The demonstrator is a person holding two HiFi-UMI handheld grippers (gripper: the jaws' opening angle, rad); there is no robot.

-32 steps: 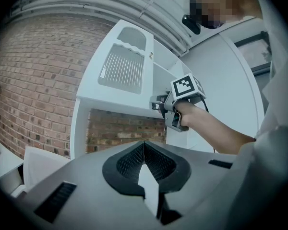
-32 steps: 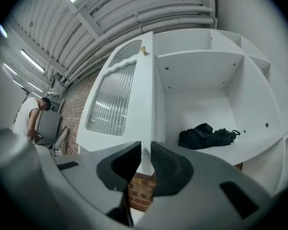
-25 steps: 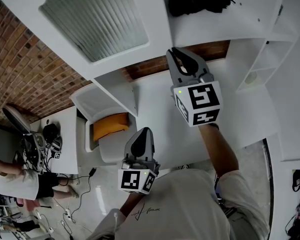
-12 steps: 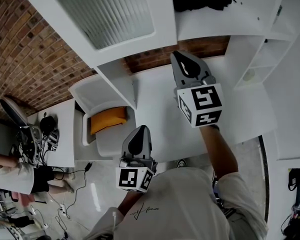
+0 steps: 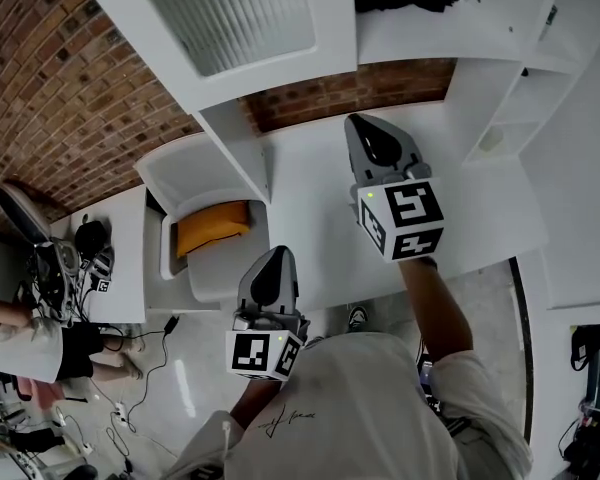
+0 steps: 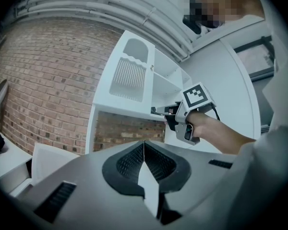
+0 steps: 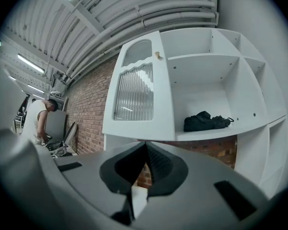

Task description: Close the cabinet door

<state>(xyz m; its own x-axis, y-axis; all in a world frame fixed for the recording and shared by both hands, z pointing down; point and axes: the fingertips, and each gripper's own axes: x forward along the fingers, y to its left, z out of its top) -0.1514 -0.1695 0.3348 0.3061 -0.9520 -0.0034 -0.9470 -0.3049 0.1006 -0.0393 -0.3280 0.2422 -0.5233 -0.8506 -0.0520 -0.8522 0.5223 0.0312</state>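
The white cabinet door (image 5: 230, 13) with its ribbed glass pane stands open, swung out from the shelf unit. In the right gripper view the door (image 7: 139, 95) shows a small knob (image 7: 157, 55) near its top edge. A black bundle (image 7: 206, 121) lies on the open shelf beside it. My right gripper (image 5: 367, 123) is shut and empty, held below the door and apart from it. Lower down, over the desk's near edge, my left gripper (image 5: 276, 256) is also shut on nothing. The left gripper view shows the door (image 6: 129, 75) and the right gripper (image 6: 169, 113) under it.
A white desk (image 5: 310, 198) runs under the cabinet against a brick wall (image 5: 80, 98). A white chair with an orange cushion (image 5: 215, 226) stands at its left. More open white shelves (image 5: 520, 98) rise on the right. A person (image 5: 10, 338) stands by a side table at far left.
The head view has shifted, so the door and shelves sit higher and further right in the picture. Both grippers stay shut and keep about the same distance from the door.
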